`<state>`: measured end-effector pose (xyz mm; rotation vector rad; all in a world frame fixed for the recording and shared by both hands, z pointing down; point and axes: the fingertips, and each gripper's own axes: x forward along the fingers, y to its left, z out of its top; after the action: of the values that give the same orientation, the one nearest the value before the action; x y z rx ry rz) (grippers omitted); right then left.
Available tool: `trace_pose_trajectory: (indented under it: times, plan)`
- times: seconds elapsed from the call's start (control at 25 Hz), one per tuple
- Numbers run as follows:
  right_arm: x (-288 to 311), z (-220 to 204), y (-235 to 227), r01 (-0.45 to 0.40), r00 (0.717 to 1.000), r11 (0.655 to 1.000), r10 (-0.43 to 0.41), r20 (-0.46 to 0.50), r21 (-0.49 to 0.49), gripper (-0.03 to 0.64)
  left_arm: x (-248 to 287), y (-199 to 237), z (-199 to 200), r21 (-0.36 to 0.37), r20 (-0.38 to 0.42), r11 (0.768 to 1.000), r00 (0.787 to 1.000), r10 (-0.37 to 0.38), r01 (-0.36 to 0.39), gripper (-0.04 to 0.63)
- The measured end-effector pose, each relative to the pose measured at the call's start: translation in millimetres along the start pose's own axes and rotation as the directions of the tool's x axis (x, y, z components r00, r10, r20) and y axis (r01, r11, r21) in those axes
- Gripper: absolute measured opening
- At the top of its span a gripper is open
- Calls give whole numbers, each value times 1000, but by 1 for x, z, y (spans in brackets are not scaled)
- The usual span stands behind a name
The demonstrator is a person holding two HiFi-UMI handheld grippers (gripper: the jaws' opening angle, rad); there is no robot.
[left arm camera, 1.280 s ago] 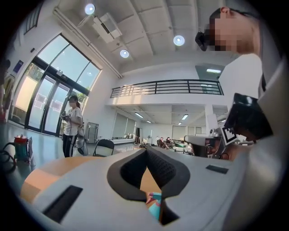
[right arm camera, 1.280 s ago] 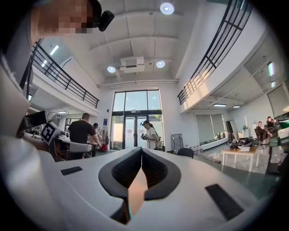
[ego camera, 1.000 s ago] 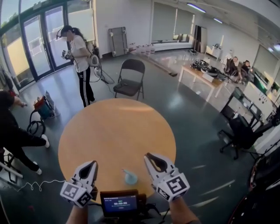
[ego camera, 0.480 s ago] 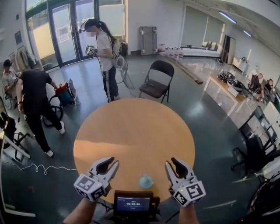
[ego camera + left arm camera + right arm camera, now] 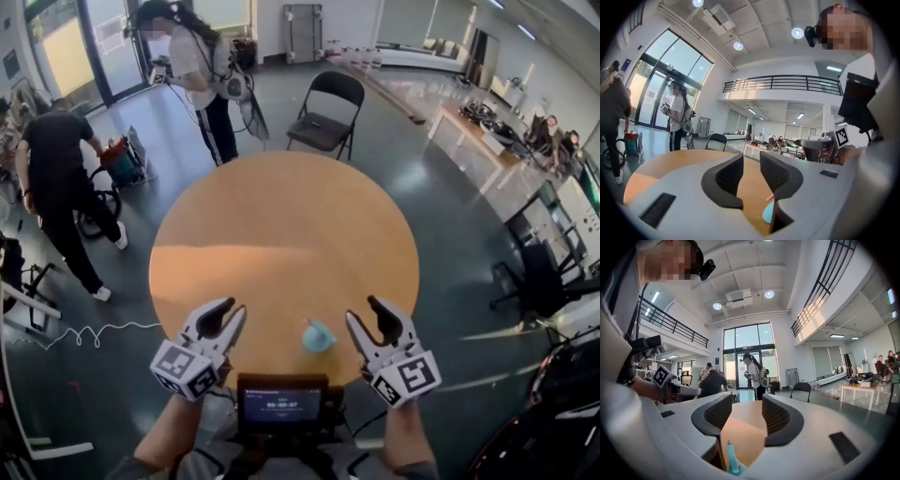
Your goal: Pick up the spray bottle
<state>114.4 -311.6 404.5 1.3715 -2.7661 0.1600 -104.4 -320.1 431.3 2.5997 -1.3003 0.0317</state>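
Head view has the small teal spray bottle [image 5: 318,336] sitting on the round bench [image 5: 281,225], close to its near edge, flanked by both tools and touching neither. The left gripper [image 5: 228,311] has just been opening its jaws, and they stand apart with nothing between them but bare bench. Same story on the right gripper [image 5: 366,311]: it has just been opening too, spread and empty, with the bottle low and off to its inner side rather than in the gap.

Now the danger! That bottle looks light and narrow, so a jaw coming in off-line could clip it, tip it or skid it toward the near edge and off the bench. If both grippers go for it at once, they may bump each other. Closing too high may catch only the thin top, and it slips.
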Motion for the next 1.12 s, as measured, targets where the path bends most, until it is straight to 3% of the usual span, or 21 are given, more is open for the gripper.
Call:
trace_pose_trajectory:
  times: [0.2, 0.44, 0.64, 1.12]
  plan:
    - [0, -24, 16, -3, 997, 1000, 4, -71, 24, 252, -8, 3, -18, -30, -67, 999, 997, -25, 23, 147]
    - [-3, -69, 11, -11, 988, 997, 22, -154, 71, 293, -2, 4, -58, -67, -152, 998, 988, -25, 15, 150]
    - [-10, -108, 21, -41, 975, 996, 57, -213, 81, 365, 0, 4, -90, -76, -199, 997, 979, -32, 17, 149]
    - [-17, -196, 33, -56, 945, 989, 96, -312, 135, 370, -1, 5, -183, -125, -357, 992, 934, -13, -34, 150]
